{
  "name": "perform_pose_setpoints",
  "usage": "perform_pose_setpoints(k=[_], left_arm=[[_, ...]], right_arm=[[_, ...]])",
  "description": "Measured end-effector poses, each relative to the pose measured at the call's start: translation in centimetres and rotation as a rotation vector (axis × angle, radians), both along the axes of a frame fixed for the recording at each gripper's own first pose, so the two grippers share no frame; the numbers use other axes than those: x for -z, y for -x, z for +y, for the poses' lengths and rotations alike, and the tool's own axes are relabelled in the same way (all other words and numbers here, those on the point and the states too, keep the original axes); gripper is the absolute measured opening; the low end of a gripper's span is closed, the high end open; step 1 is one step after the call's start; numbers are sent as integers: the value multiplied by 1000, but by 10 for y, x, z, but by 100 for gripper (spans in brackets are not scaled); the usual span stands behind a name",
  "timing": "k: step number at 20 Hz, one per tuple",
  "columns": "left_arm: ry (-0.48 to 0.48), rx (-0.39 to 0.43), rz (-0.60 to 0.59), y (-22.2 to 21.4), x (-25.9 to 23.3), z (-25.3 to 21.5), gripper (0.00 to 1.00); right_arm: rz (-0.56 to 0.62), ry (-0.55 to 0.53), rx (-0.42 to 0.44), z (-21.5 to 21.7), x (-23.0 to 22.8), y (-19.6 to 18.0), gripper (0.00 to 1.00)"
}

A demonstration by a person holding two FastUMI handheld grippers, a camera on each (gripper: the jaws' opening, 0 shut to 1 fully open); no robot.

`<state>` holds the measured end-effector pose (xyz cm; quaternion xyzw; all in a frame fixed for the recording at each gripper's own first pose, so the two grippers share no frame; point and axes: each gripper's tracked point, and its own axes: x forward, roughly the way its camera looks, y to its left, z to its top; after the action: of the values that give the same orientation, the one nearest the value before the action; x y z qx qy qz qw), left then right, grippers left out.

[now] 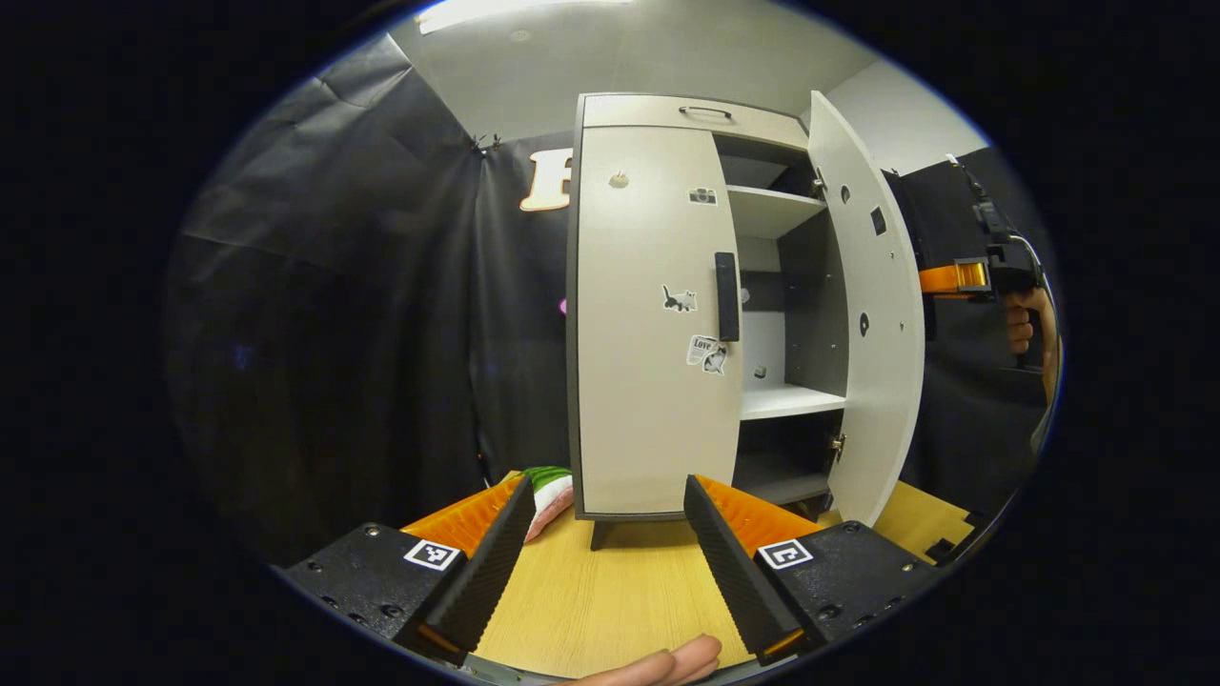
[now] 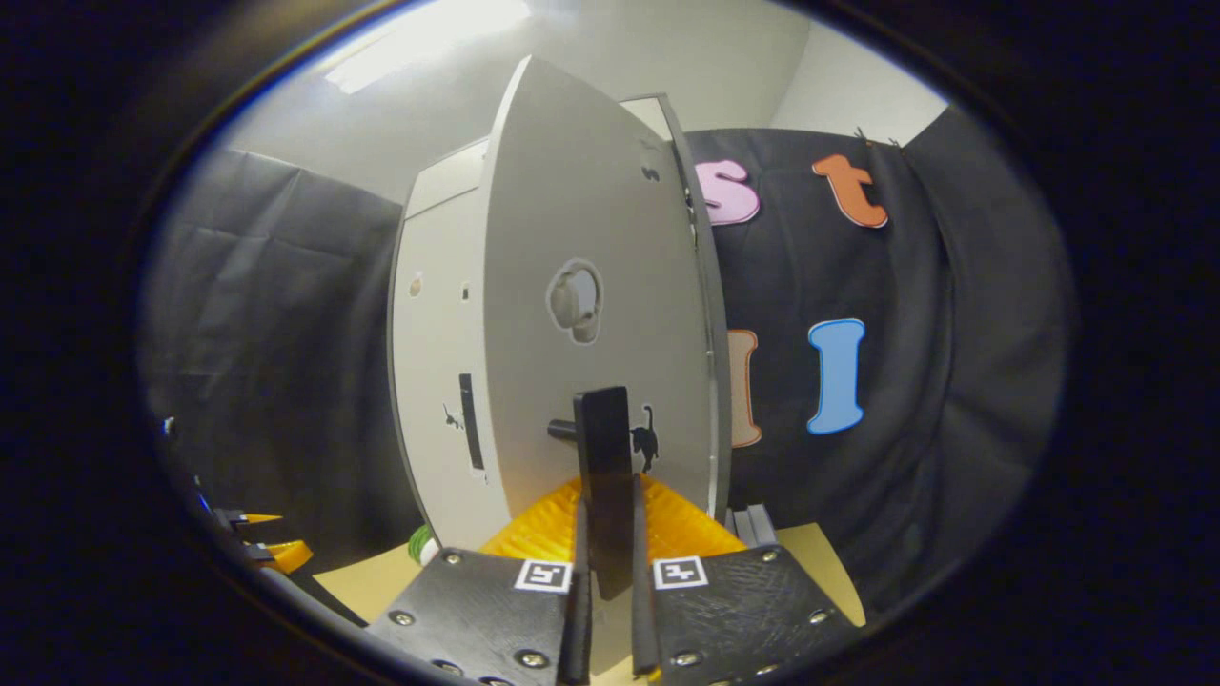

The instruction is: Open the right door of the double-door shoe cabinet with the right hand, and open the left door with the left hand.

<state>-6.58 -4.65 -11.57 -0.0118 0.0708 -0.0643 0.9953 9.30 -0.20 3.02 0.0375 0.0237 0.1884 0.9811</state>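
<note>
Pale grey cabinet: shoe cabinet (image 1: 658, 314) stands upright on wooden desk (image 1: 610, 600), black cloth wall behind
Right door: right door (image 1: 872, 324) swung wide open; inner face and hinges show in left gripper view; shelves (image 1: 791, 400) inside exposed
Left door: left door (image 1: 653, 324) shut flush; stickers on its front; dark left handle (image 1: 727, 296) at its inner edge, untouched
Right gripper: right gripper (image 2: 607, 548) pinching dark right handle (image 2: 607, 476) of the open door, both fingers pressed on it; also seen far right in left gripper view, a hand holding it
Left gripper: left gripper (image 1: 605, 562) spread wide; low over desk, well apart from left door; aimed at cabinet base
Extras: green-and-pink item (image 1: 551, 495) on desk just left of cabinet; fingertip at bottom edge of left gripper view
</note>
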Motion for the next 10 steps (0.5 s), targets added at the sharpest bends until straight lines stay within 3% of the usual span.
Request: perform_pose_setpoints(k=[3, 5, 7, 10], left_arm=[[-10, 5, 0, -5, 2, -6, 98], [-7, 6, 8, -6, 5, -9, 98], [-5, 7, 24, -8, 9, -11, 98], [-10, 8, 33, -9, 11, -10, 98]], right_arm=[[11, 77, 65, -29, 4, 1, 17], [-14, 99, 138, -51, 5, -8, 4], [-3, 137, 236, -91, 13, -18, 4], [34, 20, 113, -89, 16, -22, 4]])
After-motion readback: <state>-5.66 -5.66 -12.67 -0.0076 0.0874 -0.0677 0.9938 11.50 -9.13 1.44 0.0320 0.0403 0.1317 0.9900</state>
